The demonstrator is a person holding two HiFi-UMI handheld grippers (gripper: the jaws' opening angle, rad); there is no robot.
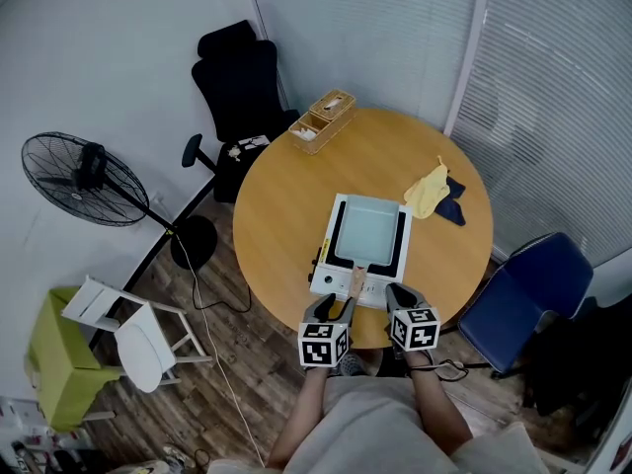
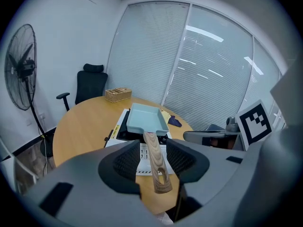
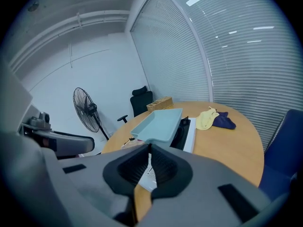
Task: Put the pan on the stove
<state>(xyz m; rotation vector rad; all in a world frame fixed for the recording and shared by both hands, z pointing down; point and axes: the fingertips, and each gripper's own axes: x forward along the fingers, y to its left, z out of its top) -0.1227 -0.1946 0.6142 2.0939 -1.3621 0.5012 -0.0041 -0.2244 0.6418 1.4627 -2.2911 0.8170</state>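
Observation:
The pale blue rectangular pan point(image 1: 367, 229) sits on the black-topped white stove point(image 1: 331, 282) in the middle of the round wooden table point(image 1: 276, 215). Its wooden handle point(image 1: 357, 282) points toward me. My left gripper point(image 1: 333, 309) is open around that handle point(image 2: 155, 160), with a gap on each side of it. The pan body point(image 2: 146, 117) lies just ahead of the left gripper point(image 2: 152, 148). My right gripper point(image 1: 400, 297) is just right of the handle. Its jaws are shut tip to tip on nothing point(image 3: 149, 148), with the pan point(image 3: 158, 124) beyond them.
A yellow cloth point(image 1: 427, 192) and a dark blue cloth point(image 1: 452, 208) lie right of the stove. A wicker basket point(image 1: 323, 119) stands at the table's far edge. A black office chair point(image 1: 237, 77), a floor fan point(image 1: 84, 179) and a blue chair point(image 1: 523, 294) surround the table.

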